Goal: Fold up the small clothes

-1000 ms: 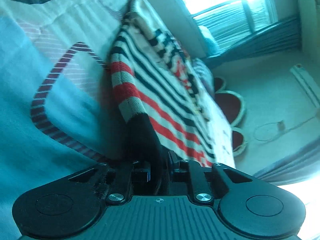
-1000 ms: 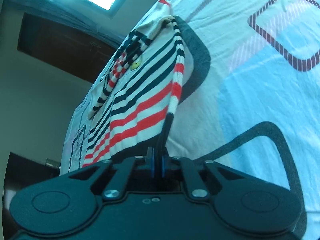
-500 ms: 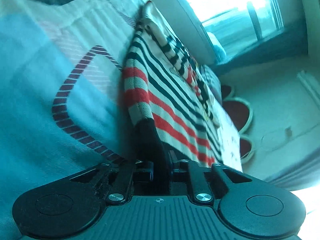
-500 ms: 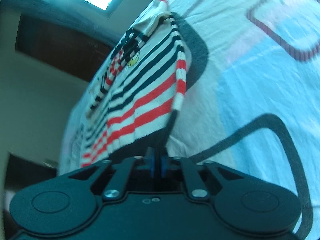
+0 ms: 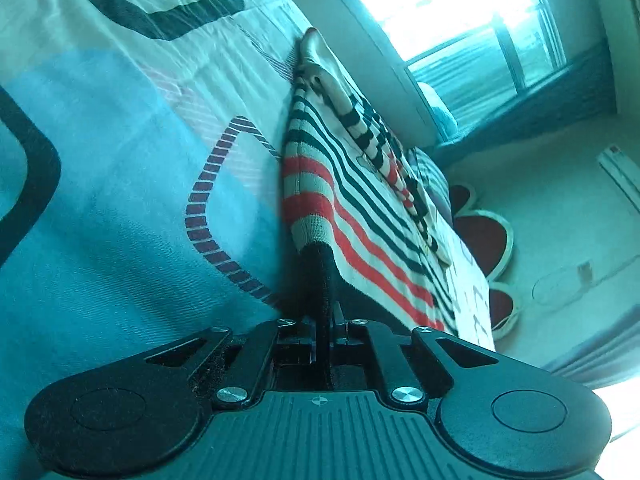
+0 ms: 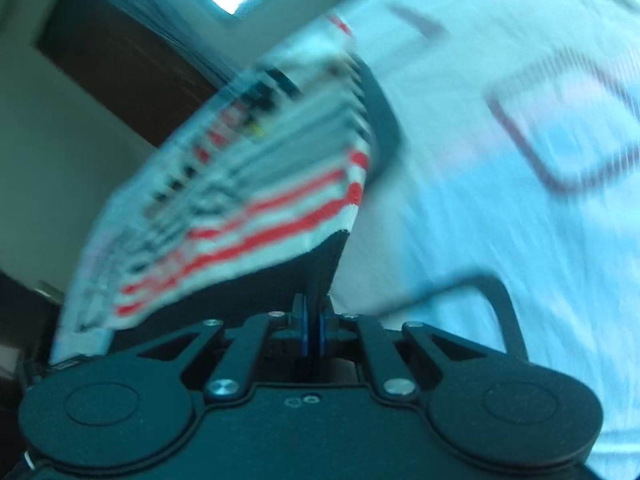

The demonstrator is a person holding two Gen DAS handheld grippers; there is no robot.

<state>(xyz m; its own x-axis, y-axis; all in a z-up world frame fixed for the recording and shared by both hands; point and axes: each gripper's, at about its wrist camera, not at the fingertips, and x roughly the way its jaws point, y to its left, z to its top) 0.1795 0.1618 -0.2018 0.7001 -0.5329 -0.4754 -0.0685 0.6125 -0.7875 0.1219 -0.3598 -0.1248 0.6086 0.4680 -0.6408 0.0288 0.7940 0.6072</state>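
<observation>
Small knit striped sweater (image 5: 360,208): cream ground with thin dark navy stripes over the upper body, two broad red stripes lower down, and a solid black hem band (image 5: 322,276) at the bottom edge. The hem is lifted off the bed (image 5: 100,200); the far, neck end lies against the bedsheet. The body hangs as a taut, tilted sheet between the lifted hem and the neck end. A striped sleeve (image 5: 384,152) lies folded across the front, with a cream collar or cuff part at the top. In the right wrist view the sweater (image 6: 248,200) is motion-blurred, with the same stripes and the black hem (image 6: 320,264) nearest the camera.
</observation>
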